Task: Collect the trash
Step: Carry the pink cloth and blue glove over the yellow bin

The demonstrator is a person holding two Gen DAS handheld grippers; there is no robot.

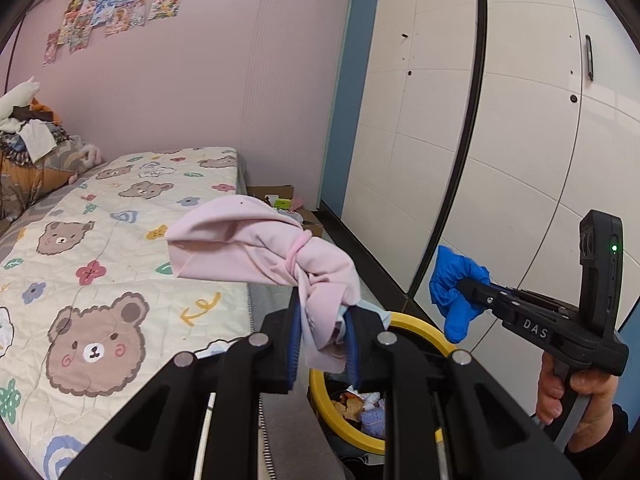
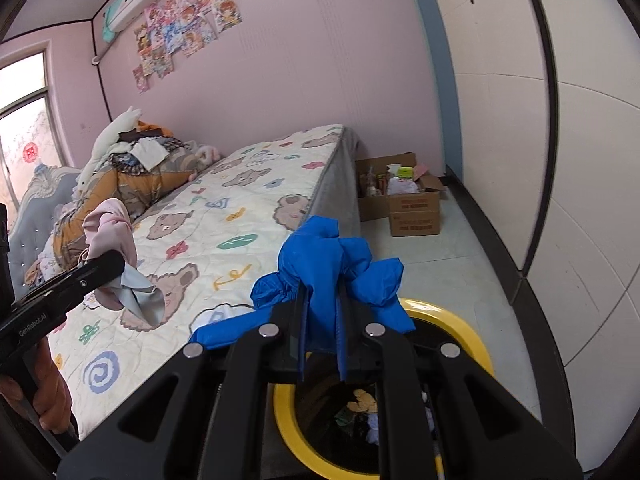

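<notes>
My left gripper is shut on a pink cloth bundle tied with a pink band; a pale blue scrap hangs with it. It hovers above the yellow-rimmed bin, whose inside shows several scraps. My right gripper is shut on a crumpled blue glove, also over the yellow-rimmed bin. In the left wrist view the right gripper holds the blue glove at the right. In the right wrist view the left gripper carries the pink cloth bundle over the bed.
A bed with a bear-print quilt runs along the left, piled clothes at its head. Open cardboard boxes stand on the floor past the bed's foot. White wardrobe doors line the right side. A person's hand grips the right tool.
</notes>
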